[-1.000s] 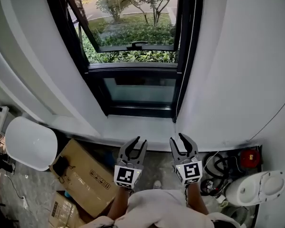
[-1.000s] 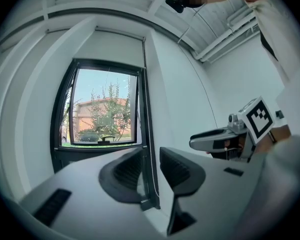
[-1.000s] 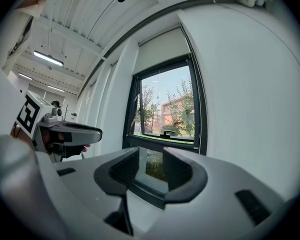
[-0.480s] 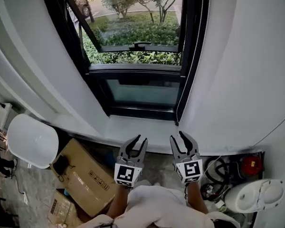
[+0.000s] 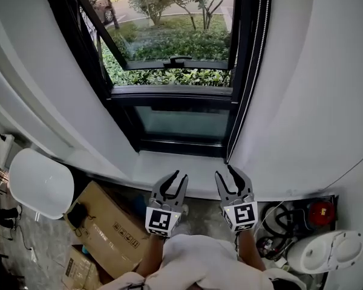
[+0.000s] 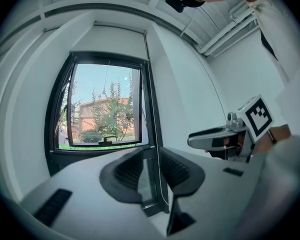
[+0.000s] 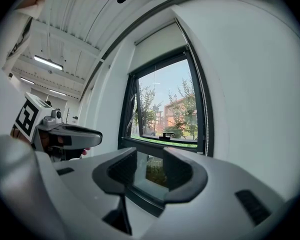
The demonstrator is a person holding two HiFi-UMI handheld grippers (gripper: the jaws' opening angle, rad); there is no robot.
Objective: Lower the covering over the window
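Left hand-held gripper [image 5: 180,177], jaws narrowing yet apart, and right hand-held gripper [image 5: 224,171], jaws just widened, are both empty: likely the approach. Next, grip the white beaded cord [image 7: 205,124], right of centre.

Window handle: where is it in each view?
Head view: window handle, top centre, on the open sash's bottom rail.
Left gripper view: window handle, left of centre, low in the window opening.
Right gripper view: window handle, just right of centre.
Shared landmark: bead chain along the right frame.
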